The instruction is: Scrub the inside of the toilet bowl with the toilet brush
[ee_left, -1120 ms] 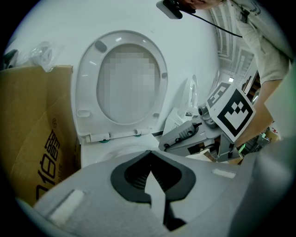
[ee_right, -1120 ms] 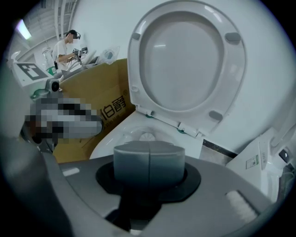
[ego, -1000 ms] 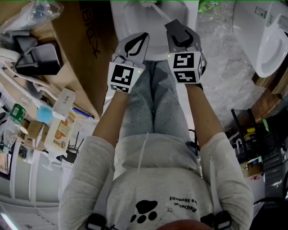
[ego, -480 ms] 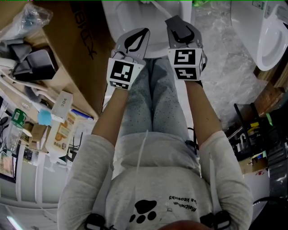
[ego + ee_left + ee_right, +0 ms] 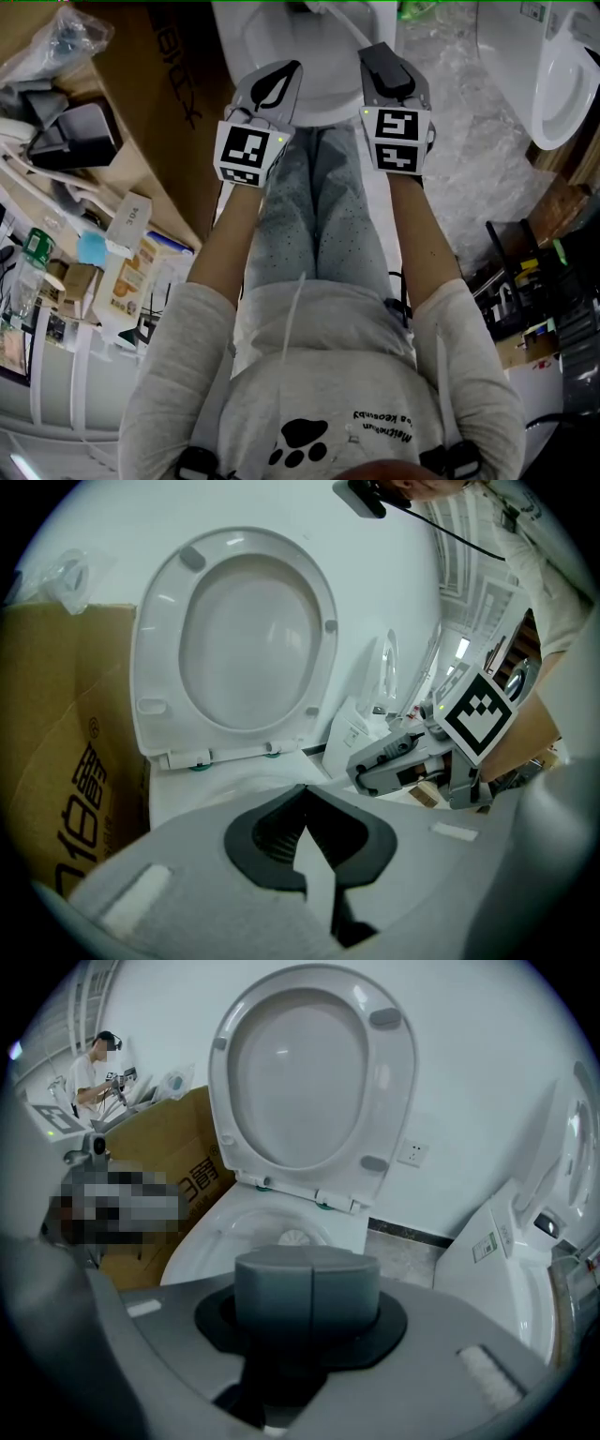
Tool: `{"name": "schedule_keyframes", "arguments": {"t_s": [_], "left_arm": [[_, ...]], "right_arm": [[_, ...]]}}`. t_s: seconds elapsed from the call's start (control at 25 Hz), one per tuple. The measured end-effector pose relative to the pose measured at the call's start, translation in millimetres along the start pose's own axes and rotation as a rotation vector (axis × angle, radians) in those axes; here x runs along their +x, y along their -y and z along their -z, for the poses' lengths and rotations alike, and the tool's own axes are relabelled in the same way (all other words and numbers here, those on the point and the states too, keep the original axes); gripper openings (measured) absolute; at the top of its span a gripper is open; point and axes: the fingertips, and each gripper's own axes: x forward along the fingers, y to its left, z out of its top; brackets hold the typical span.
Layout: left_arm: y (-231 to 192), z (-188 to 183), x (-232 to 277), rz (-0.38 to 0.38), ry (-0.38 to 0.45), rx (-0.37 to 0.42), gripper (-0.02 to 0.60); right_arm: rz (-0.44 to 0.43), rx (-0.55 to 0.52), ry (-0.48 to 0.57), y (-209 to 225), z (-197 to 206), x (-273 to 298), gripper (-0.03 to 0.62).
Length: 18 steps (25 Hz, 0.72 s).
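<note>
The white toilet bowl (image 5: 323,75) stands at the top of the head view, its seat and lid (image 5: 305,1077) raised against the wall. My right gripper (image 5: 373,49) is shut on the white handle (image 5: 339,16) of the toilet brush, which slants up into the bowl. In the right gripper view the brush head (image 5: 295,1237) shows low inside the bowl (image 5: 225,1232), just beyond the closed jaws (image 5: 307,1283). My left gripper (image 5: 289,67) hovers over the bowl's near rim, left of the right one, shut with nothing in it (image 5: 302,794).
A cardboard box (image 5: 159,103) stands tight against the toilet's left side. A second white toilet (image 5: 553,75) sits at the right, on a plastic-covered floor (image 5: 459,122). Shelves of clutter (image 5: 56,234) fill the left. A person (image 5: 98,1063) stands in the background.
Both grippers have drifted slightly apart, the right one a little rightward with the brush handle still in it. The head camera has shifted a little.
</note>
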Motion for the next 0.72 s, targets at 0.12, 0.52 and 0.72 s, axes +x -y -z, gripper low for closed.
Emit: {"name": "schedule_keyframes", "arguments": {"t_s": [0.12,0.52,0.72], "left_arm": [[-1.5,0.3,-0.4,-0.004,0.003,-0.014,0.003],[19.7,7.8,2.7,0.023,-0.004,0.009,0.003],[32.5,12.8,2.6,0.039,-0.010,0.013,0.003]], "right_arm": [[0.013,0.015,0.000,3.9,3.6,-2.2,0.150],[0.048,0.061,0.001,11.8,17.6,-11.9,0.152],[0.058,0.078,0.007,16.5,26.7,-18.7,0.152]]}}
